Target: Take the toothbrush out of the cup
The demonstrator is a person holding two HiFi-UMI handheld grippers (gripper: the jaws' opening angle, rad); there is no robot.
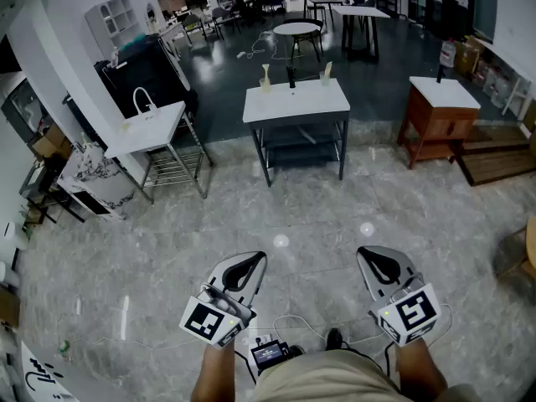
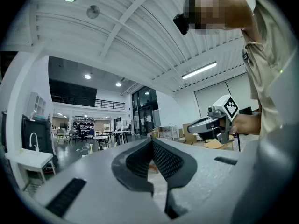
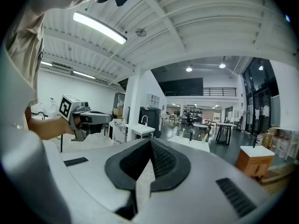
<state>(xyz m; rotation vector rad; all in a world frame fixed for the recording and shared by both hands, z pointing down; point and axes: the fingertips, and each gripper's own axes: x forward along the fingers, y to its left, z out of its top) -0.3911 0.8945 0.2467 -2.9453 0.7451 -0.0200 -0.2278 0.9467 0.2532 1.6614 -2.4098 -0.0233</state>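
Both my grippers closed and empty, the table with the small things well ahead.

Nearest to me, my left gripper (image 1: 249, 262) and my right gripper (image 1: 375, 260) are side by side over the grey stone floor (image 1: 335, 208), pointing forward. In each one the two jaws are pressed together at the tips and nothing is between them. Well apart from them, further ahead, stands a white table (image 1: 296, 103) with three small things in a row at its far edge: a pale one (image 1: 265, 75), a dark one (image 1: 291, 76) and another pale one (image 1: 327, 72). They are too small for me to tell which is the cup with the toothbrush. Left of this table is a white stand with a tap (image 1: 146, 128), right of it a wooden cabinet (image 1: 435, 111).
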